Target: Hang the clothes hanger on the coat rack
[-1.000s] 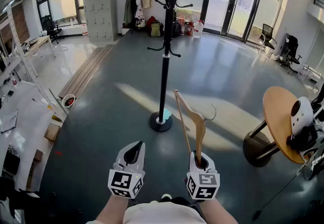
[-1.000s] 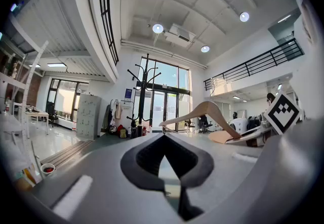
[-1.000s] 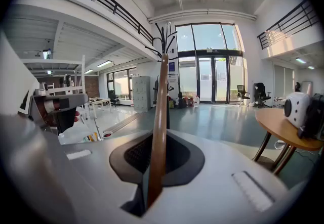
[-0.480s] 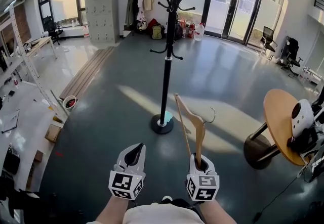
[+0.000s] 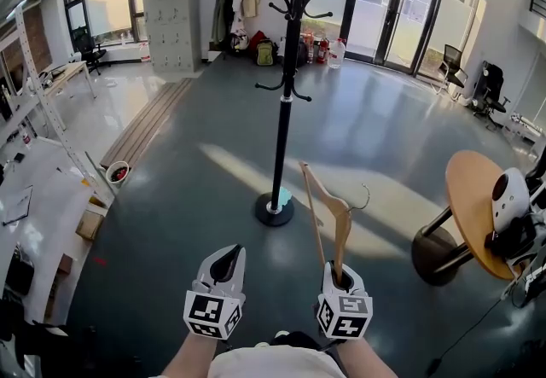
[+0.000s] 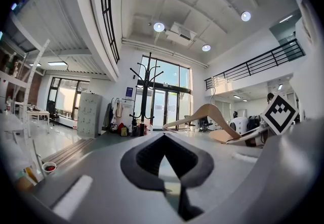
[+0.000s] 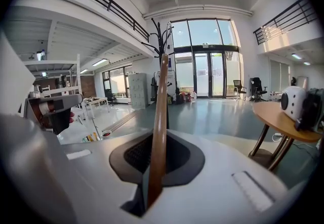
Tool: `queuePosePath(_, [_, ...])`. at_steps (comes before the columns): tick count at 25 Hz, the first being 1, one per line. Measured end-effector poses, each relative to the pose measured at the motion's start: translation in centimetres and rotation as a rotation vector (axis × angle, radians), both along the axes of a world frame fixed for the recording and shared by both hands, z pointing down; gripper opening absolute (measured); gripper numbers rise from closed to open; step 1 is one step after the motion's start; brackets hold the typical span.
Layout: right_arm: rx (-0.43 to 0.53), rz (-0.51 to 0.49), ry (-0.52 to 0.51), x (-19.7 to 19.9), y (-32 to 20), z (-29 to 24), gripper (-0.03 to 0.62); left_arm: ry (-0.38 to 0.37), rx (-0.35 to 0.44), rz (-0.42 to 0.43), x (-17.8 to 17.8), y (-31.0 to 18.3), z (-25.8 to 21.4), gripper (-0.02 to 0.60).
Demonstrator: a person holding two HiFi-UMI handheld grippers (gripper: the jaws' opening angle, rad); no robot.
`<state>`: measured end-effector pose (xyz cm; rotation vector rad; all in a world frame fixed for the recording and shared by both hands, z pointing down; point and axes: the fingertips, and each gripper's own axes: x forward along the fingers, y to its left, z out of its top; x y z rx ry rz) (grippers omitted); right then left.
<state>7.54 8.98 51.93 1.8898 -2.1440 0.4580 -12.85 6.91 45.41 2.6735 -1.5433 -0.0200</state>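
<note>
A wooden clothes hanger (image 5: 330, 212) with a metal hook stands up from my right gripper (image 5: 343, 282), which is shut on one of its arms. In the right gripper view the hanger's arm (image 7: 159, 132) rises straight out of the closed jaws. The black coat rack (image 5: 285, 78) stands on a round base ahead of both grippers, slightly left of the hanger, well out of reach. My left gripper (image 5: 223, 267) hangs beside the right one with its jaws together and nothing between them. From the left gripper view the hanger (image 6: 207, 115) shows at the right and the coat rack (image 6: 145, 97) far off.
A round wooden table (image 5: 472, 207) with a white device on it stands at the right. A white workbench (image 5: 38, 197) and boxes line the left. Grey lockers (image 5: 170, 18), hung clothes and bags stand at the back wall. Dark floor stretches between me and the rack.
The view has crept a little toward the coat rack, whose base sits slightly lower and further right in the picture. Both grippers and the hanger keep their pose.
</note>
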Motion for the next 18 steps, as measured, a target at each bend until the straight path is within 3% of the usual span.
queuePosePath(10, [-0.014,0.020,0.001,1.0,-2.4,-0.1,0.046,0.004,-0.023,-0.025,-1.0,-1.7,0.4,0.000])
queuePosePath(18, [-0.046,0.004,-0.017,3.2,-9.1,1.2,0.044,-0.005,-0.034,-0.062,0.2,-7.7,1.1,0.000])
